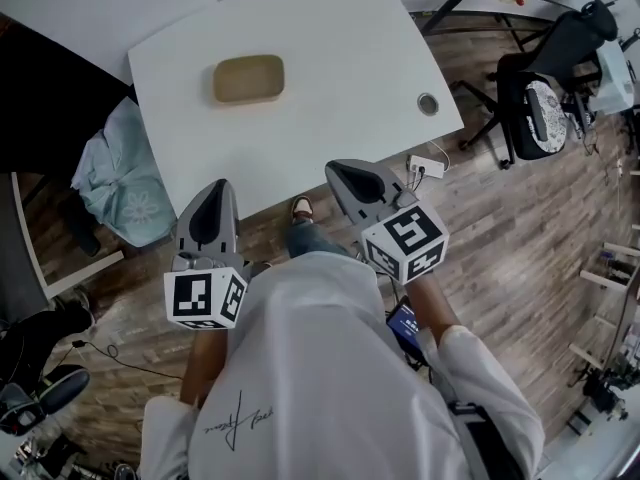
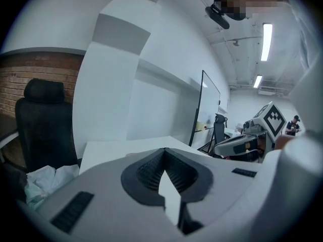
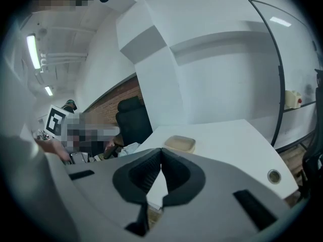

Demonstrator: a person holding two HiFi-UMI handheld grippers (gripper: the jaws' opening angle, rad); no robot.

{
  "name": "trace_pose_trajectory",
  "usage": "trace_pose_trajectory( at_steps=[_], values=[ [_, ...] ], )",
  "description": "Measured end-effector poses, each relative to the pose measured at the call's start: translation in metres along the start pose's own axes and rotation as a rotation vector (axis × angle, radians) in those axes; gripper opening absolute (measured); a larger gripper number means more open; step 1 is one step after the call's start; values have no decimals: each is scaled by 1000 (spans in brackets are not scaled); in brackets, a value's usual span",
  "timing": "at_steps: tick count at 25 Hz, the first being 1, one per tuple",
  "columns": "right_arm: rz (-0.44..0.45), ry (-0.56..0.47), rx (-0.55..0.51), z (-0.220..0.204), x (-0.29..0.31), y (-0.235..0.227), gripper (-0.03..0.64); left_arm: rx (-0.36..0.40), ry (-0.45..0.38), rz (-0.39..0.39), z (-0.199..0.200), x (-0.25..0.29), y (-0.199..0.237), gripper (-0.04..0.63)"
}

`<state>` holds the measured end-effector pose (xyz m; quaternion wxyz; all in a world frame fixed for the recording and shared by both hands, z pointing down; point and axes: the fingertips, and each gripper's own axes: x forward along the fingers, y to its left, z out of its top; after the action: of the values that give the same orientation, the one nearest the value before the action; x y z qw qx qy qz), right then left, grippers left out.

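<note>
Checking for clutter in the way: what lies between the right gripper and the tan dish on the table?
Only bare white tabletop lies between the right gripper and the tan dish; the head view shows it.

Two grippers: left gripper [image 1: 216, 188], right gripper [image 1: 338, 171]. Two marker cubes, one per gripper: left cube [image 1: 205, 298], right cube [image 1: 405, 241]. One white tabletop [image 1: 340, 78], bearing one tan tray [image 1: 248, 78] and one round grommet [image 1: 428, 103]. Two black chairs: left chair [image 1: 45, 108], right chair [image 1: 545, 83]. One pale blue cloth [image 1: 125, 173] beside the left chair. One power strip [image 1: 425, 166] on the floor. One shoe [image 1: 301, 208] at the tabletop's near edge.
</note>
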<state>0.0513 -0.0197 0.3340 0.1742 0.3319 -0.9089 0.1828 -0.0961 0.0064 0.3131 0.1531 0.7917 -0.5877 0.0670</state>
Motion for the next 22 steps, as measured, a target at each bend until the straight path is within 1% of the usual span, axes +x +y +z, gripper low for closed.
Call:
trace_pose_trajectory(
  at_steps=[4, 8, 15, 18, 22],
  values=[
    [28, 9, 0, -2, 5, -13, 11, -6, -4, 31, 0, 11, -6, 5],
    [56, 12, 7, -2, 9, -20, 11, -8, -2, 46, 1, 17, -12, 5],
    [65, 16, 36, -8, 17, -31, 11, -23, -3, 73, -1, 23, -11, 5],
    [70, 20, 35, -10, 24, -33, 11, -24, -1, 71, -2, 26, -10, 5],
    [69, 20, 63, -11, 36, -38, 11, -36, 4, 76, -6, 32, -5, 5]
  ],
)
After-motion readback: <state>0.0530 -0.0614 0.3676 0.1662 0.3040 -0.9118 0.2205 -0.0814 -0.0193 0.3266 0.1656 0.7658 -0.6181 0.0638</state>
